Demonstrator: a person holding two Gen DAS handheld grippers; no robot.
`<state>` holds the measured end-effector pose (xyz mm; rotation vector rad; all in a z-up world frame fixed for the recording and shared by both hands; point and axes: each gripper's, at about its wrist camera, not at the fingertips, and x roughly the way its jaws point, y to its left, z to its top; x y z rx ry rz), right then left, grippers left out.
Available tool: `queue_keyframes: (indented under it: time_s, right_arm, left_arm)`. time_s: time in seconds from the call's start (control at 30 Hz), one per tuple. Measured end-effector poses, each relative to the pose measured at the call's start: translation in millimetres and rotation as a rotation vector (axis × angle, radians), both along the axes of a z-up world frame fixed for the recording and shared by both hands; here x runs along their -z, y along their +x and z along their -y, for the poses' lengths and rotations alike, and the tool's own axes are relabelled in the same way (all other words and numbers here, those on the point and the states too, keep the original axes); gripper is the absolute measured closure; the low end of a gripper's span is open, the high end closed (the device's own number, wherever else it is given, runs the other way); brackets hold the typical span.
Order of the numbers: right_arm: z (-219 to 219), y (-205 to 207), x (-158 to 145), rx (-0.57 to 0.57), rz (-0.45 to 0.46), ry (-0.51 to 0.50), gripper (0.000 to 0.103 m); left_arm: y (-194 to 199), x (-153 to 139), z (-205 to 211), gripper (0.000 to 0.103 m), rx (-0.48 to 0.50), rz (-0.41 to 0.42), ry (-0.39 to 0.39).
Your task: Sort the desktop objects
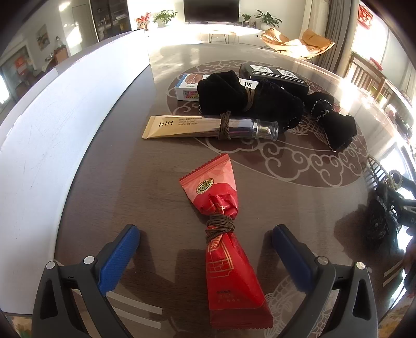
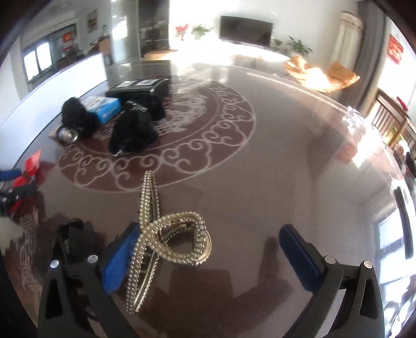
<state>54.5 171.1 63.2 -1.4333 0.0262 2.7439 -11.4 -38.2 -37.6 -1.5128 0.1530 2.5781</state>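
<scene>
Sunlight glares off the dark patterned desk (image 1: 109, 182), where the left claw (image 1: 205, 249) is spread wide on either side of a red snack packet (image 1: 223, 241) tied with brown cord. The right claw (image 2: 208, 249) is likewise spread apart, its left finger (image 2: 122, 257) touching a pearl hair clip (image 2: 166, 234) that lies on the desk, with a gold tube (image 1: 208, 127) and black pouches (image 1: 247, 96) farther off.

Home living-dining room. Evidence: flat-screen TV (image 1: 211, 10) on far wall; potted plants (image 1: 267, 18) flanking it; tan lounge chairs (image 1: 296, 43) in sunlight; glass-front cabinet (image 1: 111, 18); wooden dining chair (image 2: 390, 117); red wall decoration (image 1: 365, 16); grey curtain (image 1: 335, 28); glossy dining table (image 2: 260, 161) with scroll-pattern medallion.
</scene>
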Motion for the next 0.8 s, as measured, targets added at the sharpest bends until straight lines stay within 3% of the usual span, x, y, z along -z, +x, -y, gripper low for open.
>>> queue_keyframes:
  time_s: [0.1,0.2,0.43,0.6,0.8]
  right_arm:
    - [12,2,-4,-0.120,0.003,-0.009,0.000]
    - [7,14,-10,-0.122,-0.031,-0.020,0.000]
    - [33,25,-9,-0.208,-0.042,0.089,0.000]
    - [66,26,-1,-0.382,-0.026,0.028,0.000]
    - [70,39,-3,-0.398,-0.067,0.086,0.000]
  left_arm:
    - [3,1,4,0.000,-0.001,0.002,0.001]
    - [5,1,5,0.000,-0.007,-0.001,0.001]
    - [5,2,6,0.000,-0.007,-0.002,0.001]
    - [3,2,7,0.000,-0.006,-0.002,0.000]
    - [2,2,7,0.000,-0.005,-0.001,0.002]
